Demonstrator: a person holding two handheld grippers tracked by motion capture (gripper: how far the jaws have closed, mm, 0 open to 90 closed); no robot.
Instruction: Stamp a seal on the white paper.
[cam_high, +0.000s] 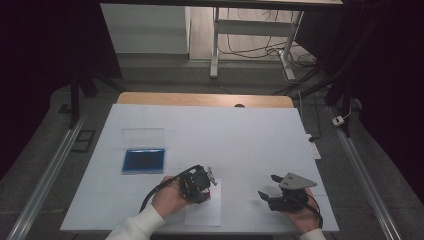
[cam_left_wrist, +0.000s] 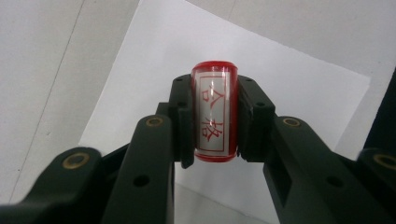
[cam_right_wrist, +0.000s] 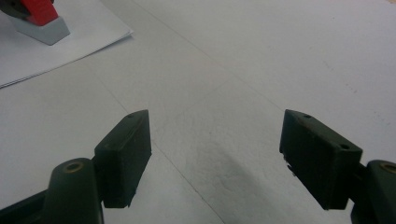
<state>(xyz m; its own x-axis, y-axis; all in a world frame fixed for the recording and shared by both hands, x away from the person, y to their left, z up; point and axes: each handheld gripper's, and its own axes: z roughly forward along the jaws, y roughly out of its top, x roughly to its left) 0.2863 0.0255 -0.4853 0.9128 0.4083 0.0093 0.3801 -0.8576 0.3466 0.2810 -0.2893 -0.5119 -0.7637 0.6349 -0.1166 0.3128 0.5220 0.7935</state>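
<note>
My left gripper is shut on a red stamp whose white label carries red characters. Seen from above, that gripper points down at a small white sheet of paper near the table's front edge. In the right gripper view the stamp's grey base rests on the sheet. To the right of the sheet, my right gripper lies low over the table. Its jaws stand wide apart with nothing between them.
A blue ink pad with its clear lid folded back lies at the left of the white table cover. Beyond the far edge are a desk frame and cables on the floor.
</note>
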